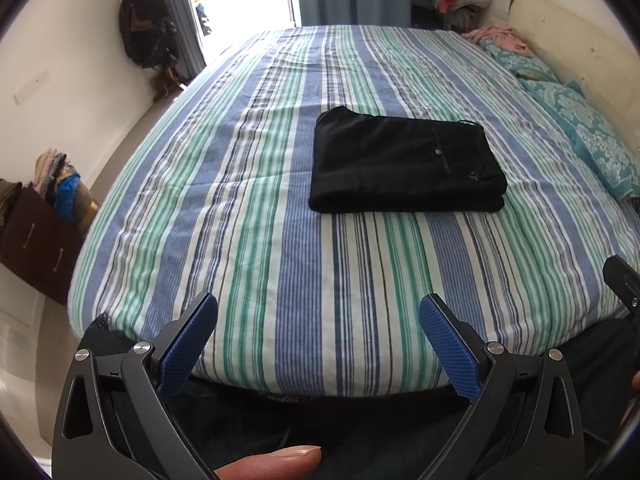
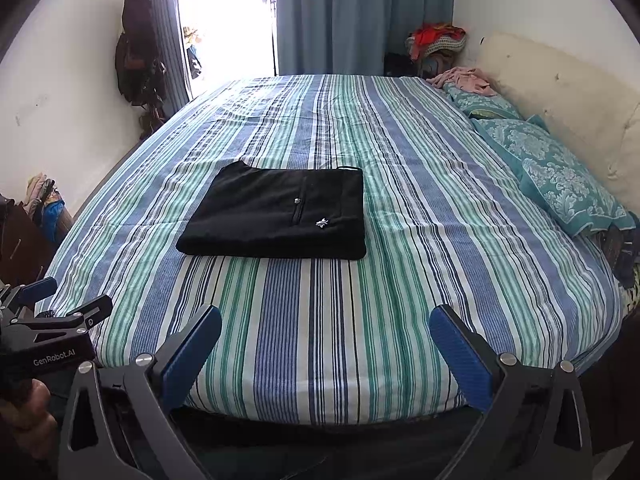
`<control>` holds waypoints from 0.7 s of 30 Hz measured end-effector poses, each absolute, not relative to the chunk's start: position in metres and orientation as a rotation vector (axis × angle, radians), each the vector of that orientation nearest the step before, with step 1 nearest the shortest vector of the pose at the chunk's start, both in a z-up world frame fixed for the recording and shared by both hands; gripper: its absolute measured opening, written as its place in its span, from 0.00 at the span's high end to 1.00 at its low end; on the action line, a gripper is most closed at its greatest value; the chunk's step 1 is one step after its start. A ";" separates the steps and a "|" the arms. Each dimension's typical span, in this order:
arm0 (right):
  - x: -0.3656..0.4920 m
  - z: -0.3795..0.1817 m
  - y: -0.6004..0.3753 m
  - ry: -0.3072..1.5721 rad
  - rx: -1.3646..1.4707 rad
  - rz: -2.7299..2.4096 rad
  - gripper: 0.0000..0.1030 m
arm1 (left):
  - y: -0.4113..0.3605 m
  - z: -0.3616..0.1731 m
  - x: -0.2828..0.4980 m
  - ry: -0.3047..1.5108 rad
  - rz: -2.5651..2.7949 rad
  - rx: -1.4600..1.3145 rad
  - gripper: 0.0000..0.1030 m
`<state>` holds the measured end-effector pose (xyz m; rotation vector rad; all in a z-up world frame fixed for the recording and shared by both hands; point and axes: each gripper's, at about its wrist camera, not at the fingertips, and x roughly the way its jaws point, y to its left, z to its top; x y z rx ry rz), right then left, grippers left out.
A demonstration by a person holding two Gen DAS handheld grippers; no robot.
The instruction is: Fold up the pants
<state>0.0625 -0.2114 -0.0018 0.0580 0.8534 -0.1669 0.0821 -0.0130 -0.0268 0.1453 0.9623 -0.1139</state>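
Black pants lie folded into a flat rectangle on the striped bed, a back pocket with a button facing up. They also show in the right wrist view, with a small white logo. My left gripper is open and empty, held back over the near edge of the bed, well short of the pants. My right gripper is open and empty too, also at the near edge. The left gripper shows at the left of the right wrist view. Part of the right gripper shows at the right edge of the left wrist view.
Teal patterned pillows line the bed's right side against a cream headboard. A pink cloth lies at the far right corner. A brown box with clothes stands left of the bed. Curtains and a bright doorway lie beyond.
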 end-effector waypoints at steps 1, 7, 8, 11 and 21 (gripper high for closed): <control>0.062 -0.001 -0.210 0.852 0.052 -0.167 0.00 | -0.013 -0.027 0.082 0.963 -0.114 0.146 0.02; 0.061 0.001 -0.206 0.846 0.033 -0.157 0.00 | -0.014 -0.028 0.082 0.966 -0.118 0.146 0.02; 0.062 0.001 -0.206 0.846 0.031 -0.157 0.00 | -0.014 -0.028 0.082 0.966 -0.118 0.146 0.02; 0.061 0.001 -0.207 0.849 0.033 -0.160 0.00 | -0.014 -0.028 0.082 0.965 -0.117 0.145 0.02; 0.060 0.000 -0.208 0.854 0.037 -0.159 0.00 | -0.015 -0.028 0.082 0.968 -0.116 0.150 0.02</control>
